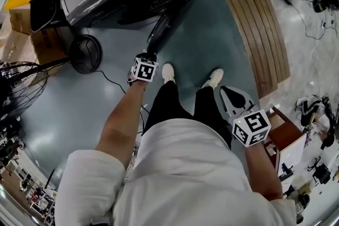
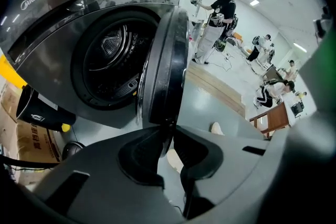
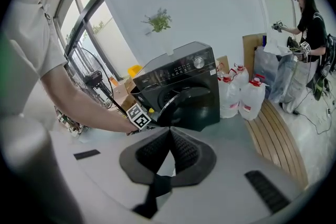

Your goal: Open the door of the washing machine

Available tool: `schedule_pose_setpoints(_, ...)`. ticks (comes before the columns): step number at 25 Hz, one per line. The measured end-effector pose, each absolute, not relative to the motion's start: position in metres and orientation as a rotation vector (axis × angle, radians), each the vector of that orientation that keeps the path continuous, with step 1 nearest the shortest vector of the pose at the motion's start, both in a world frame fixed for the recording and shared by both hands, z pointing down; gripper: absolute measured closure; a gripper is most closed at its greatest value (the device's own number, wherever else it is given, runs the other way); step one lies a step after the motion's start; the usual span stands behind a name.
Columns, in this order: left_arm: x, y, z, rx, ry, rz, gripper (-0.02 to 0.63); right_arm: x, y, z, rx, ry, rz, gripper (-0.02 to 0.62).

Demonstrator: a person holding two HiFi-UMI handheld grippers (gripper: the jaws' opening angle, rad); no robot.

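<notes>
Dark door (image 2: 165,60) in left gripper (image 2: 167,131) (arm (image 1: 119,124) outstretched)

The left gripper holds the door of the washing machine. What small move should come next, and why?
Probably open the left gripper and let go. Its jaws are shut on the lower edge of the door, which already stands swung well away from the machine, with the drum fully exposed. The right gripper is shut, empty and held back.

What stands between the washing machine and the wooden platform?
Plastic jugs with red caps, between the washing machine and the wooden platform; the right gripper view shows them.
</notes>
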State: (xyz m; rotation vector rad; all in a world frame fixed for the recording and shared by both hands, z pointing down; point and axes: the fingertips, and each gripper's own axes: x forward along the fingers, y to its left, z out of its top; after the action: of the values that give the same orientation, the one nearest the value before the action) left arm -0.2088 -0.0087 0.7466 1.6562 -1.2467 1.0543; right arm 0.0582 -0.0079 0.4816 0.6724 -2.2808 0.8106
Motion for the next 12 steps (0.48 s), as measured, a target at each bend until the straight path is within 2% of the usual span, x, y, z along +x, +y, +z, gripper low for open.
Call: schedule_pose_setpoints(12,-0.129,0.005,0.752,1.658,-1.166,0.998,0.523,0.098,-0.017,0.486,0.701,-2.274,0.827,0.586)
